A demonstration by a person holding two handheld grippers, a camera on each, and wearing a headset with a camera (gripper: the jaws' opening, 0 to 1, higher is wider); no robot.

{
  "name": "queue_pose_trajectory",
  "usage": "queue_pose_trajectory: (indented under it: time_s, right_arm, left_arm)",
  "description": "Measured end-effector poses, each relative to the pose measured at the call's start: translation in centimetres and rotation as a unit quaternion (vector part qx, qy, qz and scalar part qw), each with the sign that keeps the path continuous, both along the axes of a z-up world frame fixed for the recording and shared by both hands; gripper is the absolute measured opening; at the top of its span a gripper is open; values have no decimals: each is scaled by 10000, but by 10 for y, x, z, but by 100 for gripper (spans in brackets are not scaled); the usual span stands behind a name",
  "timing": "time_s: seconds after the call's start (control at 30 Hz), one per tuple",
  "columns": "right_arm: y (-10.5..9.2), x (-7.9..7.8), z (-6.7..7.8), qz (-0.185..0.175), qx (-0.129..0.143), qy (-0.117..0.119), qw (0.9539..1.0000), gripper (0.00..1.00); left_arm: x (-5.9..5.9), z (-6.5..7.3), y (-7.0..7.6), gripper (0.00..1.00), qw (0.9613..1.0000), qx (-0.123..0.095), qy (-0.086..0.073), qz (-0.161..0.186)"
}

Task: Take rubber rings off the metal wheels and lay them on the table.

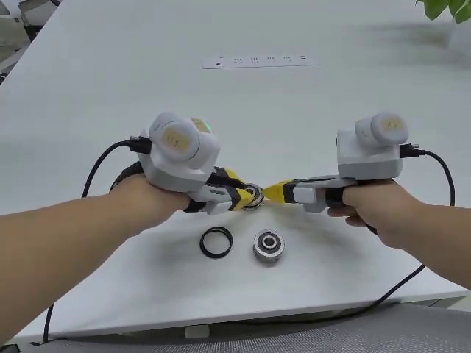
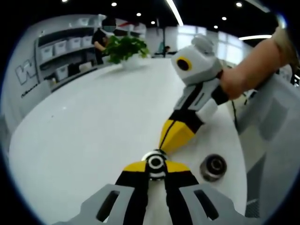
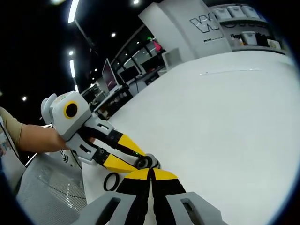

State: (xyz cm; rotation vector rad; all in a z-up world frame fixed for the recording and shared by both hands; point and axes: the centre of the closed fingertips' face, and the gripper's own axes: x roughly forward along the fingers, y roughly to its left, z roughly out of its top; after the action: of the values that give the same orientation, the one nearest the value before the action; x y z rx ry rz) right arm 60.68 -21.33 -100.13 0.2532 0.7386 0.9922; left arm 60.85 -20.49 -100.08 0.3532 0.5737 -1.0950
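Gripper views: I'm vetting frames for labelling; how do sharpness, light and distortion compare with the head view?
Head view: sharp, even light, soft shadows under the loose wheel and rubber ring. Left gripper view: fisheye bends the table edge, held wheel slightly soft. Right gripper view: tilted horizon, dark background, bright lamps.

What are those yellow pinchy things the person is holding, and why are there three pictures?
They are hand-held grabbing tools, one per hand. One picture comes from a camera on the person's head; the two round ones come from cameras riding on the tools. The left gripper clamps a small metal wheel in its jaws. The right gripper, jaws closed, touches its tips to that wheel. On the white table lie a black rubber ring and a second wheel.
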Motion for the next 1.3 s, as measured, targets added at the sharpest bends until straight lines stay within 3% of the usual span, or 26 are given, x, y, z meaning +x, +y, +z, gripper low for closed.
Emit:
queue_pose_trajectory:
  time_s: [1.3]
  right_arm:
    - [8, -8, 7, 127, 90, 19, 9999, 0]
  left_arm:
    - [-3, 1, -1, 12, 9999, 126, -67, 17]
